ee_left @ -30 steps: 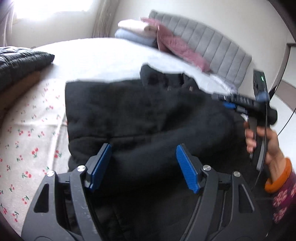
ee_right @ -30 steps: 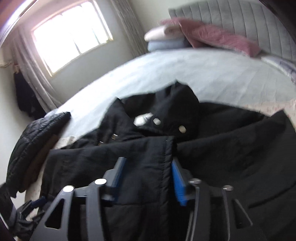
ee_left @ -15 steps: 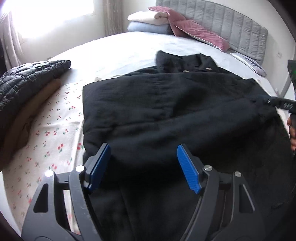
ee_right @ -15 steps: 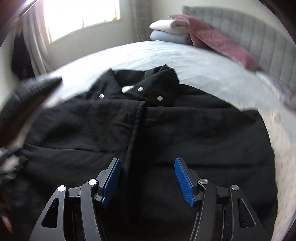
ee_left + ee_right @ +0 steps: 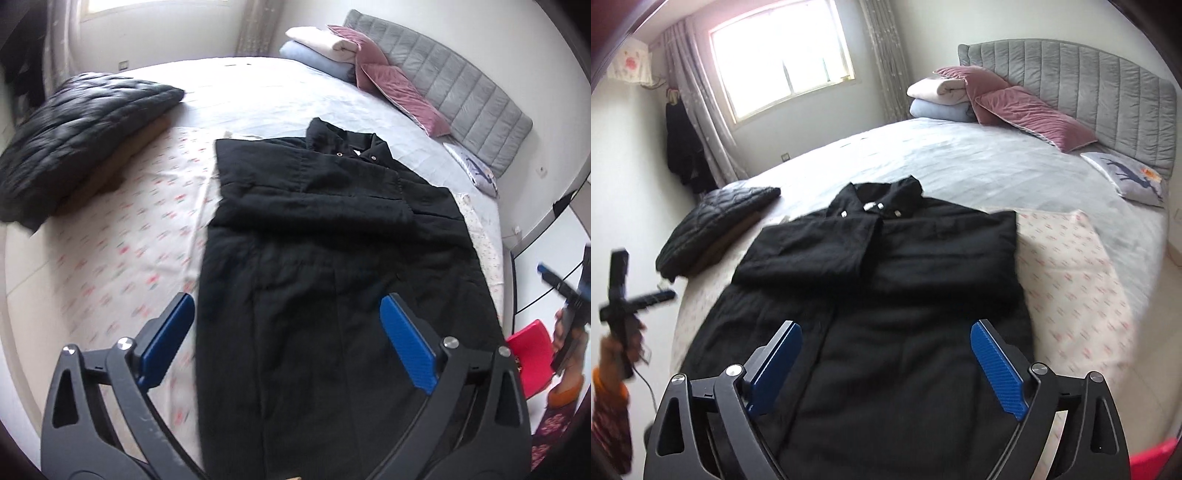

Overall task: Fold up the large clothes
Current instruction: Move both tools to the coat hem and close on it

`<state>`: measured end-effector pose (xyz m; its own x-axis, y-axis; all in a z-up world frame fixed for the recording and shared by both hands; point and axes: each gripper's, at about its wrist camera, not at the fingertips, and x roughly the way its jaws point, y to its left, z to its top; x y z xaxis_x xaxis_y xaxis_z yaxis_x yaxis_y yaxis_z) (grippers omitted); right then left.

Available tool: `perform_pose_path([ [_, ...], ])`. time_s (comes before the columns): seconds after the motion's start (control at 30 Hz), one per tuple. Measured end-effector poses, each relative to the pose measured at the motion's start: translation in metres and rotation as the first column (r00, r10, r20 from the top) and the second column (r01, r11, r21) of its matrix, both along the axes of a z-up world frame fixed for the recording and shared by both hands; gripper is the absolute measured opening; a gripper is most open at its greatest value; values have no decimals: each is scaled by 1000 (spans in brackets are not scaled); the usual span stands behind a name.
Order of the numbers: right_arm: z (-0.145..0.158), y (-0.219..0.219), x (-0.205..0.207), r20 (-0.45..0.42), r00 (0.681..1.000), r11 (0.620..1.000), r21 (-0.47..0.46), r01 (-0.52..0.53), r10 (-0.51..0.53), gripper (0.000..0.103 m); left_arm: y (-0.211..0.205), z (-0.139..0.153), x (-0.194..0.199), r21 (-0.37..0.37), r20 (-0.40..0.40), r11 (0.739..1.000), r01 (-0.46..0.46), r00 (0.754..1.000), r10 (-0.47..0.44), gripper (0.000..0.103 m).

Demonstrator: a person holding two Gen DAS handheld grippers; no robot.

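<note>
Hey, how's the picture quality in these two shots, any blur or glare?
Left wrist view: motion blur smears the cherry-print sheet and the quilted black jacket. Right wrist view: the bright window is blown out to white, and the long black coat looks soft. Both views bend at the fisheye edges.

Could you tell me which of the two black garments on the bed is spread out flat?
The black coat with snap buttons; the quilted black jacket lies folded beside it.
</note>
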<state>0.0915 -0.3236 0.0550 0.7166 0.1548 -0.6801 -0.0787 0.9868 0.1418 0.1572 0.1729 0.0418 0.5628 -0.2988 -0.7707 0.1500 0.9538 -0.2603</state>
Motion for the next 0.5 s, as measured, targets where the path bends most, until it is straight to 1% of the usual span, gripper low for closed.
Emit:
perform_pose_path([
  [0.1, -7, -10, -31, -21, 1000, 1000, 2, -7, 7, 96, 19, 8, -31, 0, -5, 1000, -20, 1000, 20, 102],
  [0.17, -16, -18, -53, -47, 999, 1000, -2, -12, 12, 96, 30, 2, -52, -33, -45, 999, 8, 999, -10, 102],
  [0.23, -27, -25, -70, -70, 998, 1000, -3, -2, 2, 96, 36, -8, -65, -54, -89, 998, 13, 996, -17, 102],
  [0.3, -40, -33, -86, -82, 997, 1000, 20, 13, -12, 96, 45, -26, -79, -66, -135, 998, 0, 991, -9, 102],
  [0.37, -56, -45, -100, -101, 995, 997, 66, 32, -26, 96, 51, -49, -90, -74, -193, 997, 9, 981, -23, 102],
  [0.5, -89, -65, -115, -181, 981, 989, 118, 94, -71, 96, 58, -89, -105, -117, -290, 993, 19, 955, -53, 102],
])
